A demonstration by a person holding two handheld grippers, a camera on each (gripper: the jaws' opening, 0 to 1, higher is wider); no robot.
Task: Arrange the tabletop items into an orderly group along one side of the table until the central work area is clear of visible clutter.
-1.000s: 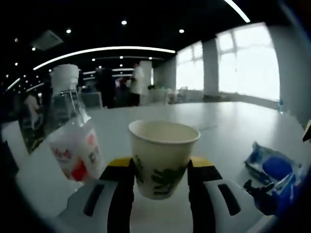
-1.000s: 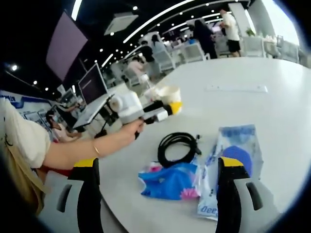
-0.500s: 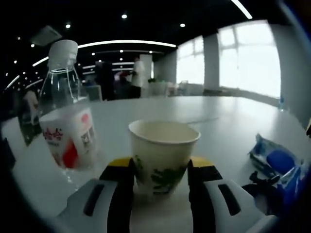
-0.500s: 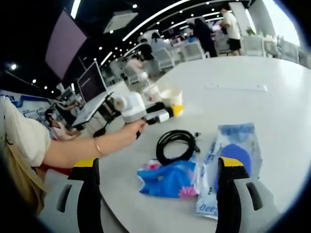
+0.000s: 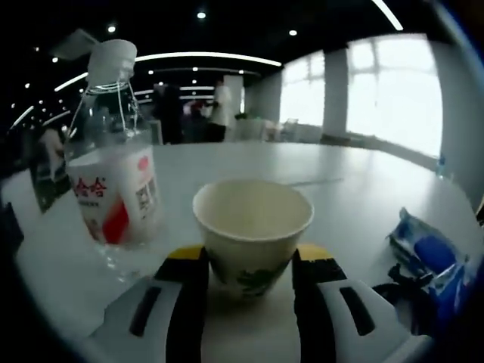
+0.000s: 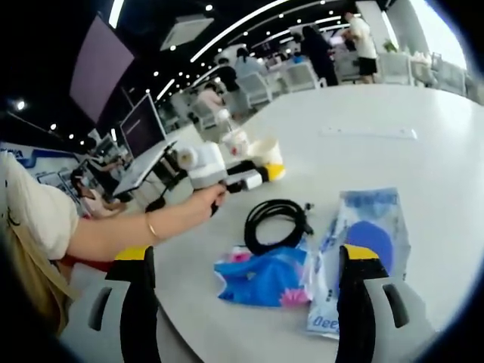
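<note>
Left gripper (image 5: 248,276) closed around a paper cup (image 5: 252,231), jaws pressed to either side of its lower wall; the cup stands upright and looks empty, its base hidden between the jaws, so contact with the table (image 5: 333,181) cannot be judged. Just beside the cup, to its left in the left gripper view, a clear bottle (image 5: 113,159) with white cap and red-and-white label, standing on the table, apart from the cup. At the right edge of that view, a blue packet (image 5: 427,253) and part of a black cable (image 5: 401,291). Right gripper view: right gripper (image 6: 246,302) with jaws spread wide, nothing between them, held above the near table edge. Ahead of it lie a blue floral pouch (image 6: 265,276), a clear-and-blue packet (image 6: 363,242) just beside it on the right, and a coiled black cable (image 6: 276,223) just beyond the pouch. Farther back, a hand (image 6: 204,200) holds the left gripper with cup (image 6: 266,151) and bottle (image 6: 234,140) near the table's far left edge. People and chairs in the background.
</note>
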